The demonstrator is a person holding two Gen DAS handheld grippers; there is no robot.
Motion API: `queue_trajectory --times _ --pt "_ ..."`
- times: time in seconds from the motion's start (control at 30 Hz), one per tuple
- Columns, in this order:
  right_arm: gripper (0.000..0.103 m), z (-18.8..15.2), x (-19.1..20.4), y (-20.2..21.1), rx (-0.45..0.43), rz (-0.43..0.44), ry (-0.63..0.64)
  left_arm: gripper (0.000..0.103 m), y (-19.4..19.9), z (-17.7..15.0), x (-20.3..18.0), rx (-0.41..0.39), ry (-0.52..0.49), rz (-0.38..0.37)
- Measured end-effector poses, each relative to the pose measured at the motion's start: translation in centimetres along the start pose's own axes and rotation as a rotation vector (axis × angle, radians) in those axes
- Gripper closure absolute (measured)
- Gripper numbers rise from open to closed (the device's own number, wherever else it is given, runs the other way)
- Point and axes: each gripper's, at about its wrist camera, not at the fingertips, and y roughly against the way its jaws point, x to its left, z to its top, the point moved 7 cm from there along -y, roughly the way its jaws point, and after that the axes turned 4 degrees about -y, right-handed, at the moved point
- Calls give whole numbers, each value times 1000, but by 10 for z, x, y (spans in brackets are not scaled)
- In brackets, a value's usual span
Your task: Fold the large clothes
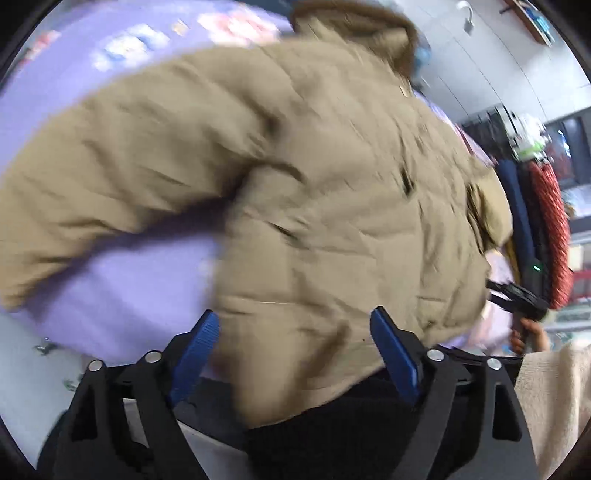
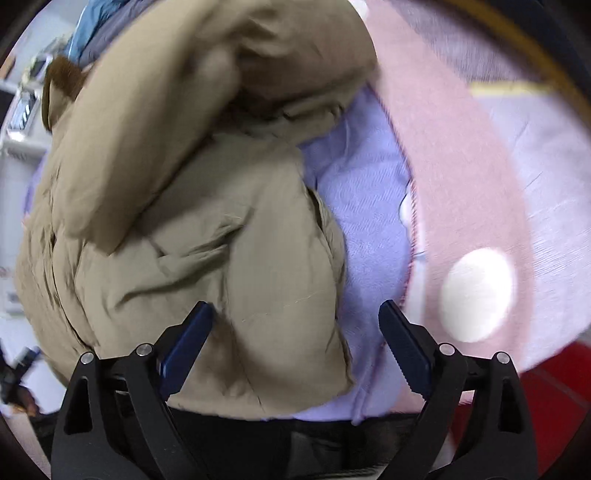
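Observation:
A tan padded jacket (image 1: 332,192) with a brown fur collar (image 1: 369,14) lies spread on a lilac sheet (image 1: 129,288), one sleeve stretched to the left. My left gripper (image 1: 293,314) hangs open just over its near hem, the blue pads wide apart and not pressing the cloth. In the right wrist view the jacket (image 2: 207,240) shows a sleeve folded across its body. My right gripper (image 2: 294,304) is open too, over the jacket's near corner and the lilac sheet (image 2: 369,229). The right gripper (image 1: 517,295) also shows at the jacket's far right edge in the left wrist view.
A pink blanket (image 2: 461,177) with a white spot (image 2: 476,291) lies right of the jacket. Navy and red knitted clothes (image 1: 550,229) hang at the right. A cream sleeve (image 1: 554,391) of the person and dark clothing (image 1: 332,435) fill the near edge. White cupboards (image 1: 498,66) stand behind.

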Motion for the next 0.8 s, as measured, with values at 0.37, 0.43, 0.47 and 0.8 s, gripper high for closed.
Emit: queue_trajectory --times 0.37,0.43,0.47,0.8 --pt "90 23 125 82 -55 529 -76 80 3 73 -42 -39 -115 29" --pt "90 28 160 109 -25 573 -90 83 26 103 -41 -95 -85 10" --pt "89 33 181 126 -28 596 -81 84 36 117 -41 -120 -67 5" --pt "45 -14 180 112 97 234 49 84 28 136 -19 -32 -106 66"
